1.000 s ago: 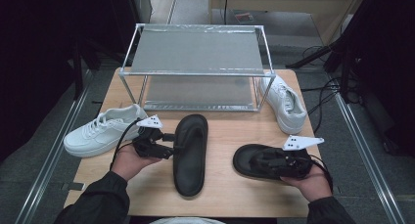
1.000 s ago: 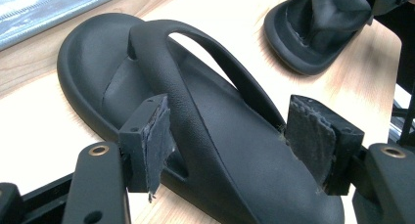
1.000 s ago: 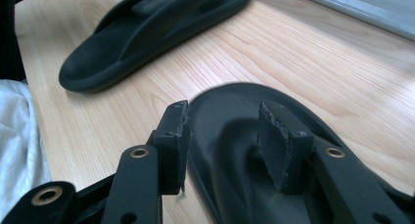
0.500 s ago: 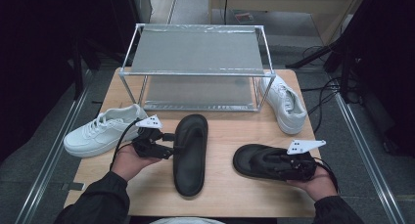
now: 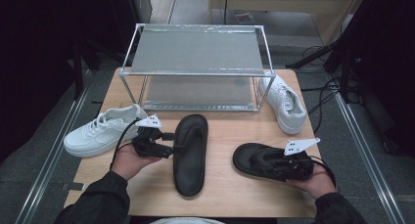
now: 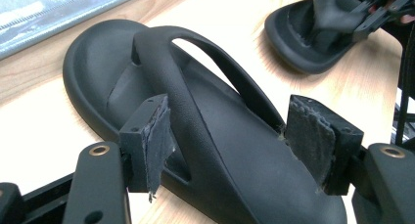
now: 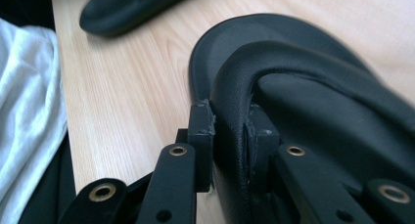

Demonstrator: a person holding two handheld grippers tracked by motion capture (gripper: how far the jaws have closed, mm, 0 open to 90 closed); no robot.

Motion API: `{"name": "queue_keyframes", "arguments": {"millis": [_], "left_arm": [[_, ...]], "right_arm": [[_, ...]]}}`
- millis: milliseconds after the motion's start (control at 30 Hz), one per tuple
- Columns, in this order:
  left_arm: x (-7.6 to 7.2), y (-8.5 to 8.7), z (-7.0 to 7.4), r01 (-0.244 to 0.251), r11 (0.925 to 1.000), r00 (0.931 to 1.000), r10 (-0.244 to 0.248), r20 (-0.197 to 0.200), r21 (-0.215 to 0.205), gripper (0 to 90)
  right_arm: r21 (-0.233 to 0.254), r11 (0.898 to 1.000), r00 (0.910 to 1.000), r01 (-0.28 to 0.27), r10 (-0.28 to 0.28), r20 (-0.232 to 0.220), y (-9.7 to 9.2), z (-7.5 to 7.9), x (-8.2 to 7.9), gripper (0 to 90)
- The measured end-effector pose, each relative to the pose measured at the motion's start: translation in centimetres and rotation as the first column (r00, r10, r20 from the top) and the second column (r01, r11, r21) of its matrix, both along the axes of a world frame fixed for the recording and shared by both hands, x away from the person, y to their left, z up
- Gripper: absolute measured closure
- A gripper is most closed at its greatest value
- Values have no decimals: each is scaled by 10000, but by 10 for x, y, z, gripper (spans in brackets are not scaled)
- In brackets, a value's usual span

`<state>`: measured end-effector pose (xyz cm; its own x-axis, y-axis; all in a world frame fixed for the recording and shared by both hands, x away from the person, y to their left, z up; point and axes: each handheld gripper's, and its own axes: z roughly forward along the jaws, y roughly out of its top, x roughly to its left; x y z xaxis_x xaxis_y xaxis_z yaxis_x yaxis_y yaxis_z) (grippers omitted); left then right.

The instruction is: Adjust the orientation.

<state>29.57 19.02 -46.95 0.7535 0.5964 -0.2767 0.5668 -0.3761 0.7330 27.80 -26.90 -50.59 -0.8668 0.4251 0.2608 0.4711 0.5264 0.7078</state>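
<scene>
Two black flip-flops lie on the wooden table [image 5: 225, 194]. The left flip-flop [image 5: 190, 153] points toward the rack. My left gripper [image 5: 169, 145] comes at it from the left, open, its jaws astride the strap [image 6: 195, 87]; the left pad [image 6: 156, 136] stands against the strap and the right pad [image 6: 313, 136] is clear of it. The right flip-flop [image 5: 254, 158] lies crosswise. My right gripper [image 5: 276, 165] has just been closing its jaws and is now shut on this sandal's strap [image 7: 274, 62], which is pinched between both pads [image 7: 201, 131].
A metal two-level rack [image 5: 195, 53] stands at the back of the table. One white sneaker [image 5: 100, 133] lies at the left edge, another [image 5: 286, 104] beside the rack's right leg. Cables trail on the floor at the right. A white cloth [image 7: 24, 111] lies at the table's near edge.
The right gripper has sunk slightly onto the right flip-flop and pinched its strap. The left gripper and the left flip-flop have stayed where they were.
</scene>
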Motion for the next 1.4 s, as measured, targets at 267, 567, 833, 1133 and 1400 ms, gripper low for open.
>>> {"name": "queue_keyframes", "arguments": {"millis": [267,567,833,1133,1400], "left_arm": [[-1,-1,4,-34,9997,9995,41,321,-228,343],[0,2,4,-135,9997,9996,141,247,-227,343],[-3,4,9,-44,9983,9987,73,510,-577,343],[-1,3,7,-107,9991,9993,121,345,-408,343],[-1,2,5,-88,9995,9994,98,321,-304,343]], "right_arm": [[391,9984,9977,407,-427,529,23,29,-3,780],[272,9943,9942,1031,-1038,284,58,37,11,777],[285,9736,9740,2264,-2260,-159,77,39,30,773],[-288,9301,9285,3662,-3672,-549,95,34,46,778],[-441,9032,9006,4270,-4291,-689,117,22,63,782]]}}
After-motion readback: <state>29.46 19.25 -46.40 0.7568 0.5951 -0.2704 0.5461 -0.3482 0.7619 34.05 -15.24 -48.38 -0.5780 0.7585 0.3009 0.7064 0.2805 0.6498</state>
